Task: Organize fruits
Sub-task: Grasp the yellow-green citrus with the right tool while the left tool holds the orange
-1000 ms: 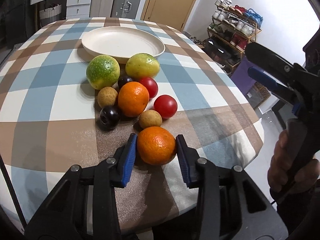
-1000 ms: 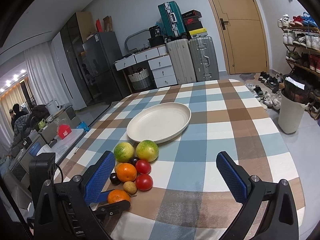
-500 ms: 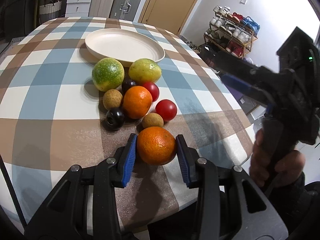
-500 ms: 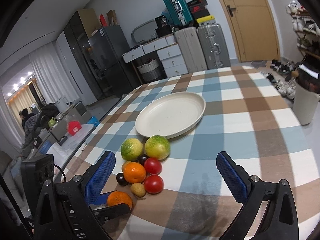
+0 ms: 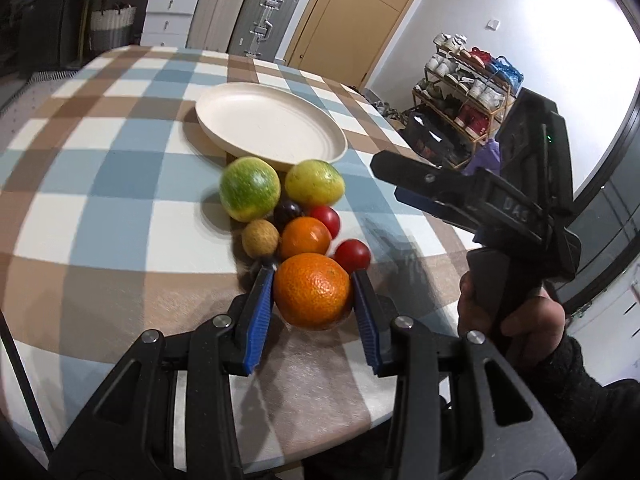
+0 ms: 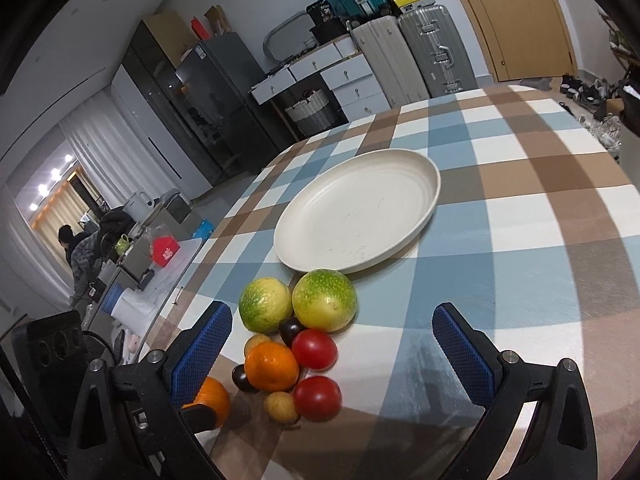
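Observation:
My left gripper (image 5: 313, 300) is shut on an orange (image 5: 312, 290) and holds it above the near table edge. Behind it lies a cluster of fruit: a second orange (image 5: 305, 237), two red tomatoes (image 5: 352, 255), two green-yellow citrus (image 5: 249, 189), a brown longan (image 5: 260, 238) and a dark plum (image 5: 288, 212). An empty cream plate (image 5: 268, 124) sits just beyond. My right gripper (image 6: 332, 344) is open and empty above the cluster; it also shows in the left wrist view (image 5: 404, 184). The held orange also shows in the right wrist view (image 6: 212, 398).
The round table has a blue, brown and white checked cloth (image 5: 100, 184). Suitcases (image 5: 240, 12) and drawers stand behind it, a shoe rack (image 5: 472, 80) to the right. A person (image 6: 80, 256) stands far left in the right wrist view.
My left gripper has lifted the orange off the table and moved forward. My right gripper has come lower and closer over the fruit cluster.

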### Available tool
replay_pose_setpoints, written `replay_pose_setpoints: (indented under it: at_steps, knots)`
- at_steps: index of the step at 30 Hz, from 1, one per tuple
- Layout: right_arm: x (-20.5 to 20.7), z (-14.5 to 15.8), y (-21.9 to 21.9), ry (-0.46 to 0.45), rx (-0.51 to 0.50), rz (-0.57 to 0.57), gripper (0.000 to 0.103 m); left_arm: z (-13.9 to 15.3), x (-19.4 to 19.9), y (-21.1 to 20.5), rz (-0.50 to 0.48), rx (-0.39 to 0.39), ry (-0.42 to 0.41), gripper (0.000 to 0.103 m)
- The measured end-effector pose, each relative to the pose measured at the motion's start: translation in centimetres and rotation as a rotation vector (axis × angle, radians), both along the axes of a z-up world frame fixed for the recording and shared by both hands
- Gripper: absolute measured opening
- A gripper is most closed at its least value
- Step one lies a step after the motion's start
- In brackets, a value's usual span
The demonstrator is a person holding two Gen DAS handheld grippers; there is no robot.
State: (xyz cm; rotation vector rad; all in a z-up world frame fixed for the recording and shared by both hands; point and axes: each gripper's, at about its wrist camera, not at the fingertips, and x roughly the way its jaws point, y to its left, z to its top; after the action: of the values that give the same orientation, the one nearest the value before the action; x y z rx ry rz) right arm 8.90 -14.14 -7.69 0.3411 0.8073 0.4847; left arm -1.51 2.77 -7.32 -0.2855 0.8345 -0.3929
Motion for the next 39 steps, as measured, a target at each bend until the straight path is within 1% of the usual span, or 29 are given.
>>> replay_pose_setpoints:
  at_steps: [2, 11, 17, 28, 31, 33, 34, 35, 39]
  knots:
    - [0.5, -0.3, 0.2, 0.009, 0.004, 0.006, 0.103, 0.3, 0.0, 0.2, 0.005, 0.008, -0.009, 0.036]
    - [2.4, -1.5, 1.3, 0.050, 0.018, 0.031, 0.103, 0.9, 0.6, 1.3, 0.022, -0.004, -0.006, 0.036]
    - [2.8, -1.6, 1.7, 0.056, 0.020, 0.045, 0.099, 1.3, 0.9, 1.8, 0.032, -0.005, -0.007, 0.036]
    - [2.9, -2.1, 2.3, 0.098, 0.039, 0.070, 0.075, 1.6, 1.0, 2.1, 0.048, -0.003, -0.001, 0.036]
    - [3.0, -2.4, 2.4, 0.111, 0.053, 0.079, 0.066, 1.6, 1.0, 2.0, 0.049, -0.002, -0.001, 0.036]
    - [3.1, -2.6, 2.5, 0.123, 0.055, 0.079, 0.055, 1.7, 0.9, 2.0, 0.050, 0.001, -0.002, 0.036]
    - [3.2, -2.9, 2.5, 0.134, 0.053, 0.075, 0.053, 1.7, 1.0, 2.0, 0.051, 0.002, -0.001, 0.036]
    - [3.3, -3.1, 2.4, 0.144, 0.060, 0.075, 0.051, 1.6, 1.0, 2.0, 0.052, 0.002, 0.000, 0.036]
    - [3.3, -3.4, 2.2, 0.149, 0.089, 0.076, 0.050, 1.7, 1.1, 2.2, 0.058, -0.001, 0.004, 0.036]
